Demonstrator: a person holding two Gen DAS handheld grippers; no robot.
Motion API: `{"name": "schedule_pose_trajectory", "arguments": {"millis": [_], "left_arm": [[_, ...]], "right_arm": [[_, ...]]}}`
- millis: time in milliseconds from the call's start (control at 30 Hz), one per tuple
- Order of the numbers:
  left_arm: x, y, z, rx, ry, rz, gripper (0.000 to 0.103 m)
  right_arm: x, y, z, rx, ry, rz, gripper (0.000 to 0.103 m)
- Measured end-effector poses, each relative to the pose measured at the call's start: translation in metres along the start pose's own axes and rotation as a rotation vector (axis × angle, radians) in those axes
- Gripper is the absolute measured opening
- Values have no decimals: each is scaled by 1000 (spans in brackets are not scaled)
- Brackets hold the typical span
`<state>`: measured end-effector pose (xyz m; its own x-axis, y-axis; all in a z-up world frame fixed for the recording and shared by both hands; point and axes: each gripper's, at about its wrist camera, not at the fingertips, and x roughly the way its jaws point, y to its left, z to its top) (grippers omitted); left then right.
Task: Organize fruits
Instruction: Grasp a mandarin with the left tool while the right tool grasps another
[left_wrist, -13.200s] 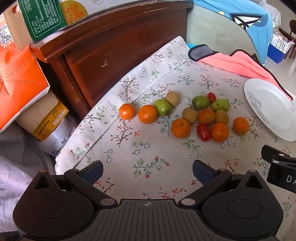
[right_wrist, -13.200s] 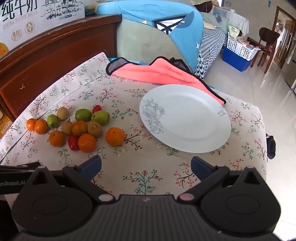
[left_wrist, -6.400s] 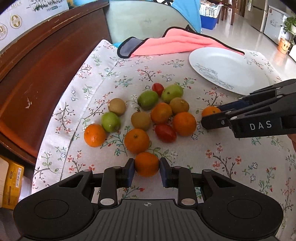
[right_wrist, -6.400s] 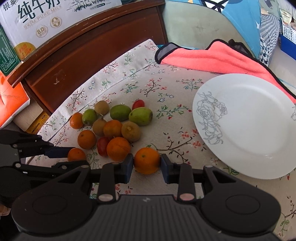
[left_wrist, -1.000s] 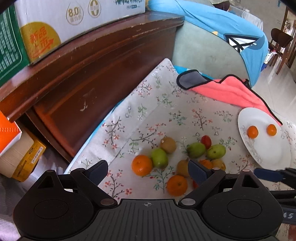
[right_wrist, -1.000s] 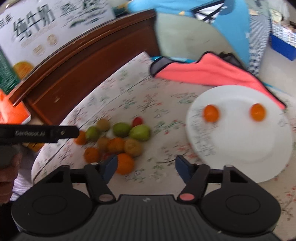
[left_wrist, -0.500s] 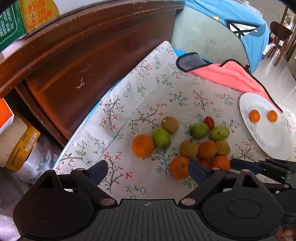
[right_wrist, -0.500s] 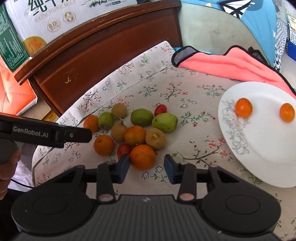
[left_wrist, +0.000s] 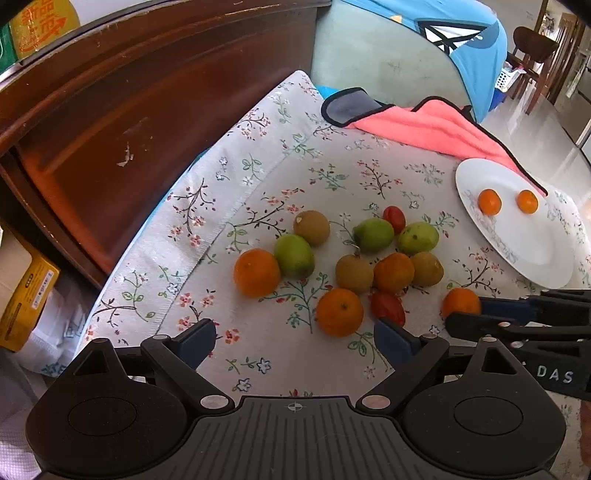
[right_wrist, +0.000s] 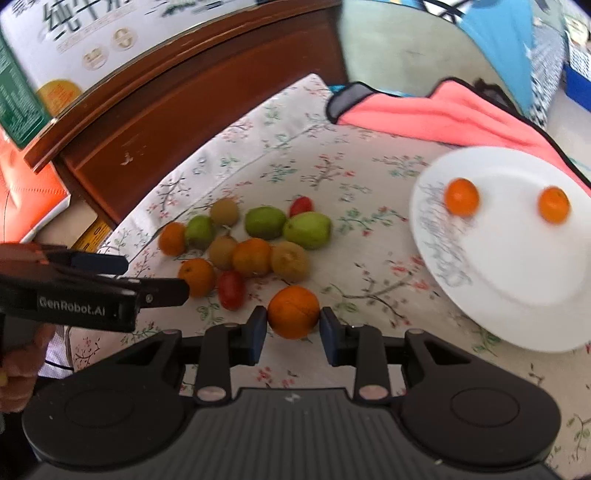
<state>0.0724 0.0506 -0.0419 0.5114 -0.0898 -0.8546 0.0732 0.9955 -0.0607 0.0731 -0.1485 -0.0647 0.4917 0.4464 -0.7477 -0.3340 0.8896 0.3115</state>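
Several oranges, green fruits, brown kiwis and two red tomatoes lie in a cluster on the flowered tablecloth (left_wrist: 314, 177). A white plate (left_wrist: 535, 251) (right_wrist: 517, 266) on the right holds two small oranges (right_wrist: 461, 197). My right gripper (right_wrist: 293, 326) is closing its jaws, and the pads touch both sides of an orange (right_wrist: 293, 312) (left_wrist: 460, 301) at the cluster's near right edge. My left gripper (left_wrist: 295, 332) stands open just above the cloth at the cluster's near side, with another orange (left_wrist: 339, 312) just ahead of its fingers.
A dark wooden headboard (left_wrist: 129, 110) runs along the left and back. A pink towel (left_wrist: 424, 125) lies behind the plate. Cardboard boxes (right_wrist: 74, 55) sit on and beside the headboard. A person's hand (right_wrist: 18, 369) holds the left gripper.
The right jaws have narrowed onto the orange, which now sits between the pads. The left gripper has sunk a little toward the cluster, still open.
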Motion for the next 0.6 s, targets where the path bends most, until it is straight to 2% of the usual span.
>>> {"name": "schedule_pose_trajectory", "arguments": {"millis": [267,367,433,600], "left_arm": [[5,-1,-2,13,-20,9,89],[9,-2,-2,0,-19,-9,82],[11,-4,-2,0,-17,-24,72],[15,-8,-4,9,-14,-39,57]], "right_arm": [[1,-2,-1,12,12,-8,31],[1,-2,-1,13,10,-9,31],[2,-1,-1,13,9,-11,31],[2,-1,-1,11,13,-9,31]]}}
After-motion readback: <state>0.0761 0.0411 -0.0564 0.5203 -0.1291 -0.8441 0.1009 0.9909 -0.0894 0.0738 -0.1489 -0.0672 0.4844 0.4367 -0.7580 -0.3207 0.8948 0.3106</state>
